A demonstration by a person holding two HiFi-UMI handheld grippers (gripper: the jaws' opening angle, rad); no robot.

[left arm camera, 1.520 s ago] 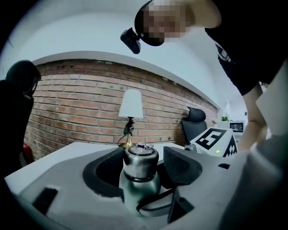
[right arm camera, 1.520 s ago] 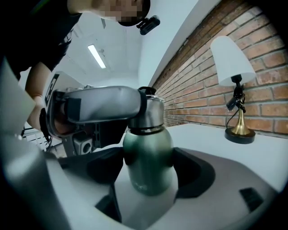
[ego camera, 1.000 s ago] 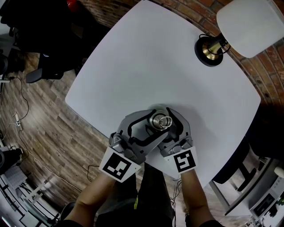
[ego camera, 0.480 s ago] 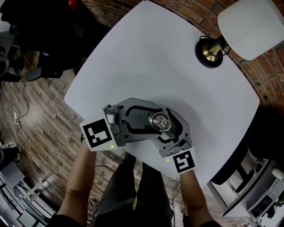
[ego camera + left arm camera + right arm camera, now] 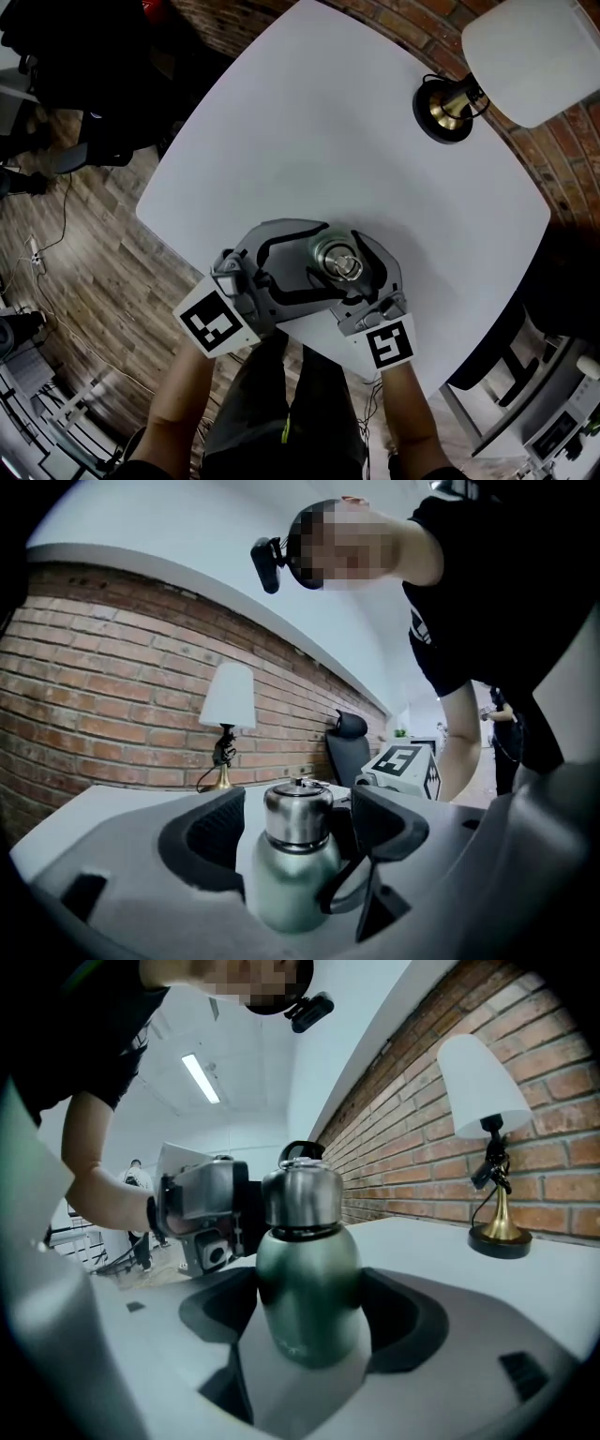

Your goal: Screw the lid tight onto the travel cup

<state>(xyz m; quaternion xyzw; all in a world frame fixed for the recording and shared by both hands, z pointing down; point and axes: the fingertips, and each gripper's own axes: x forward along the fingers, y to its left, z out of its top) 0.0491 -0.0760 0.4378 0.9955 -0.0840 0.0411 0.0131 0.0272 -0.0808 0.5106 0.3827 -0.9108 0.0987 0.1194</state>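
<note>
1. At the near edge of the white table [image 5: 309,122], in the head view, the travel cup [image 5: 337,261] stands upright. It is seen from straight above, so little but its top shows. The left gripper [image 5: 317,261] reaches in from the left and the right gripper [image 5: 349,274] from the near right. Both sets of jaws ring the cup.

2. In the left gripper view, the steel lid [image 5: 298,810] sits on the cup's neck, level with the dark pads [image 5: 217,841]. The jaws have just been opening, and the lid stands between them with a slim gap on each side, so nothing is pressed. The lid looks rigid, polished and likely slippery. Its straight side wall is the place to pinch it, square-on, below the small wire loop on top.

3. In the right gripper view, the jaws are clamped on the cup's green body [image 5: 307,1288], a pad against each flank just below the shoulder. The body looks like hard, smooth metal, so it should not give. It may spin in the pads when the lid is twisted, though, so this grip probably needs to be firm. The cup is tall on a narrow base and would tip if let go, and its weight cannot be judged.
</note>
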